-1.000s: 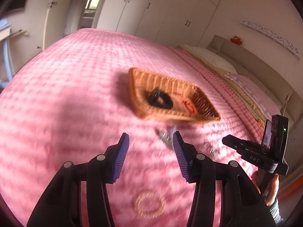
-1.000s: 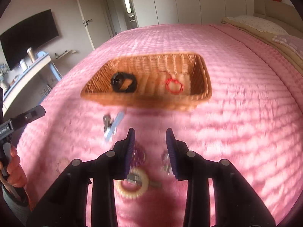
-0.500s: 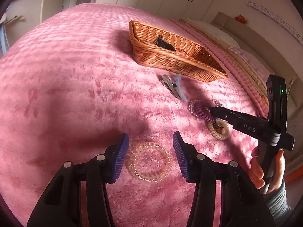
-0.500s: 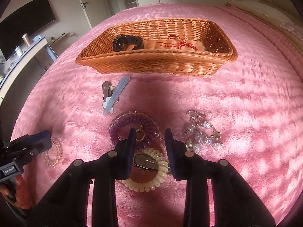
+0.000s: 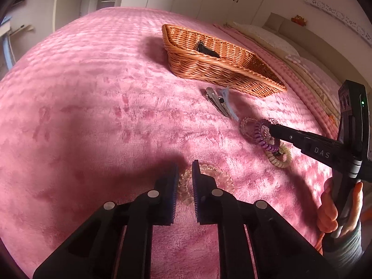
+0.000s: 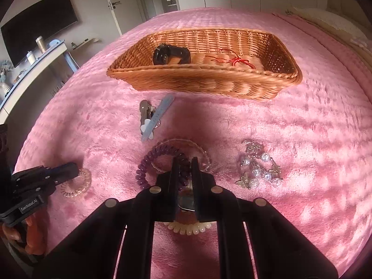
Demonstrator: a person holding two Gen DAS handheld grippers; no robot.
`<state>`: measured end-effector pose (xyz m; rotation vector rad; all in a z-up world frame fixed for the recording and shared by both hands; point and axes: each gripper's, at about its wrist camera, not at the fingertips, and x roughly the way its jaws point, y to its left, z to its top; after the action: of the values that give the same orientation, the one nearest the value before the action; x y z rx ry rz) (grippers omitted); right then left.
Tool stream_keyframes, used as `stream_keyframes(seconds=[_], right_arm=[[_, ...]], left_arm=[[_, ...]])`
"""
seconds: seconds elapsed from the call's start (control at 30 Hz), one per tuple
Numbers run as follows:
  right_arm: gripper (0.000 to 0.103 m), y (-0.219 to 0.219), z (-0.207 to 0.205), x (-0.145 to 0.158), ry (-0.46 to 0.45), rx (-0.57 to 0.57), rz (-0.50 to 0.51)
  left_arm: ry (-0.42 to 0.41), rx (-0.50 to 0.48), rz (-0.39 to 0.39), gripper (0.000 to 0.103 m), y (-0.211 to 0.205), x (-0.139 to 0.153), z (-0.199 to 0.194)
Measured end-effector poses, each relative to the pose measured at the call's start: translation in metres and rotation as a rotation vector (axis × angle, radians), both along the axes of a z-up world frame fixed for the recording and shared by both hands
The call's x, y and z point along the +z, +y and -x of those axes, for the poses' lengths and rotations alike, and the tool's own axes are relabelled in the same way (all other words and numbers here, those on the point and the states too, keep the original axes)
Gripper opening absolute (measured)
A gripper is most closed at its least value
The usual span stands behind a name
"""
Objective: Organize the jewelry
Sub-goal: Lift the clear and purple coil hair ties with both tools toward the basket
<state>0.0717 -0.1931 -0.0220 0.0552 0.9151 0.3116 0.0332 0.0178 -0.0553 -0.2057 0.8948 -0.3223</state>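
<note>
Two low wrist views close over the bed — shared wicker basket point(image 5: 223, 67) point(image 6: 204, 79) ahead.

Both grippers are matte black with silver rivets; the left gripper point(image 5: 184, 181) has blue pads. "DAS" marks the right gripper point(image 5: 270, 129), a green light glows, bare hand point(image 5: 334, 207), grey sleeve.

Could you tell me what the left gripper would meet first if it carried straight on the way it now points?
The left gripper has its fingers closed around the near side of the clear coil hair tie, so that comes first. Past it lies bare pink bedspread, then probably the hair clips, though depth is unclear.
</note>
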Motion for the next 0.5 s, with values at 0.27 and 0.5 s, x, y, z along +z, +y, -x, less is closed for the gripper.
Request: stream_keyframes(seconds=[0.27,0.5], right_arm=[[0.009,0.022,0.034,0.007,0.032,0.089,-0.028],[0.010,0.030,0.049,-0.016,0.071,0.084,-0.018]], left_arm=[[0.003,-0.008,0.026,0.007,-0.001,0.001,0.002],[0.002,-0.034,0.003,0.013,-0.002,0.003,0.011]])
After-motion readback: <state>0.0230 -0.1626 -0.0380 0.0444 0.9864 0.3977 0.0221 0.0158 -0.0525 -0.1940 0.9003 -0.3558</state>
